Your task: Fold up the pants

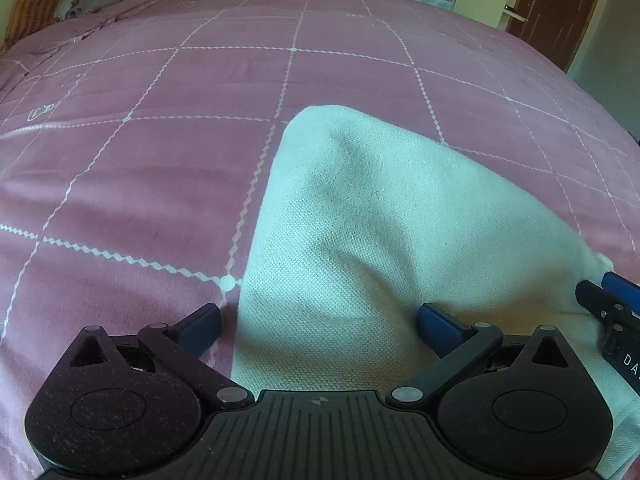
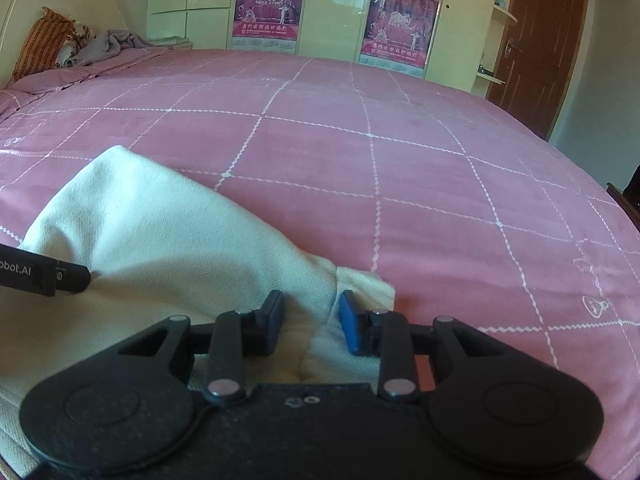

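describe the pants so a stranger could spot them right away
A big bed under a pink checked bedspread fills the room. At its near edge, by both grippers, lie the pants, a rumpled heap of cream-white knit. They are the only pale cloth there; the grey blanket lies far off.
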### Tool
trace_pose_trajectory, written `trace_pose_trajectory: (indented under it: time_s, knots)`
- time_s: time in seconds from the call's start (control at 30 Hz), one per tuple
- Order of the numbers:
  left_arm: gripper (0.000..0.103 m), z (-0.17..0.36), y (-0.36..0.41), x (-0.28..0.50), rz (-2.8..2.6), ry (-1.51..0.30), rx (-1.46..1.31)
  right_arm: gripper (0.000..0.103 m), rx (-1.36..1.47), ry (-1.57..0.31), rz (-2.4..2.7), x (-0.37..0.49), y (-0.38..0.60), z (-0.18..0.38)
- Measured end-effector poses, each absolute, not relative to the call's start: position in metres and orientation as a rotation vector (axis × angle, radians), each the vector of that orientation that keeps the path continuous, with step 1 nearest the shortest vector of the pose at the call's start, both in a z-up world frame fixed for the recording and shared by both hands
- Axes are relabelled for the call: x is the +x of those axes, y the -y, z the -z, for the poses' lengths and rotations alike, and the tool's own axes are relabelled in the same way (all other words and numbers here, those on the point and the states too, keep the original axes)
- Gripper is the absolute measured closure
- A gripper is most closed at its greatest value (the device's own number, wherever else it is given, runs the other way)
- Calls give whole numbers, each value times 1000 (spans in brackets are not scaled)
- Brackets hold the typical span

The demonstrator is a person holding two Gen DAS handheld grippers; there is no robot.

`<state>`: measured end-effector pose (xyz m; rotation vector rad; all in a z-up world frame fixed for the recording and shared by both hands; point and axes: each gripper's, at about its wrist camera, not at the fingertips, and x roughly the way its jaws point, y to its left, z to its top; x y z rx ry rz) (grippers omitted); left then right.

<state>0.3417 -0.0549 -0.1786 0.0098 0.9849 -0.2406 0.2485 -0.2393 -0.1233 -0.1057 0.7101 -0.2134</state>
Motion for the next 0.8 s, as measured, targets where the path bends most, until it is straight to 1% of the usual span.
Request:
trace_pose_trajectory:
  time_s: [0.1, 0.23, 0.33, 0.43, 0.57, 0.6, 0.67, 0.73, 0.8]
  knots:
    - [0, 170, 55, 341, 252, -1020, 31, 70, -131, -756, 199, 255, 238, 117]
    - [0, 151, 50, 322, 265, -987, 53, 66, -117, -798, 177, 260, 240, 100]
    - [0, 129, 45, 299, 285, -882, 51, 64, -35, -753, 174, 245, 243, 83]
    - [0, 120, 49, 281, 321, -845, 62, 63, -24, -696, 162, 223, 236, 69]
    - [0, 138, 60, 256, 348, -879, 122, 62, -55, -677, 147, 196, 220, 70]
    - [0, 147, 60, 250, 349, -904, 125, 60, -76, -685, 146, 190, 216, 74]
    - [0, 159, 54, 236, 328, -888, 92, 57, -107, -714, 145, 180, 212, 86]
    - [0, 164, 52, 232, 316, -885, 68, 57, -96, -752, 141, 172, 214, 100]
    - [0, 164, 56, 231, 303, -877, 90, 56, -138, -741, 138, 166, 212, 112]
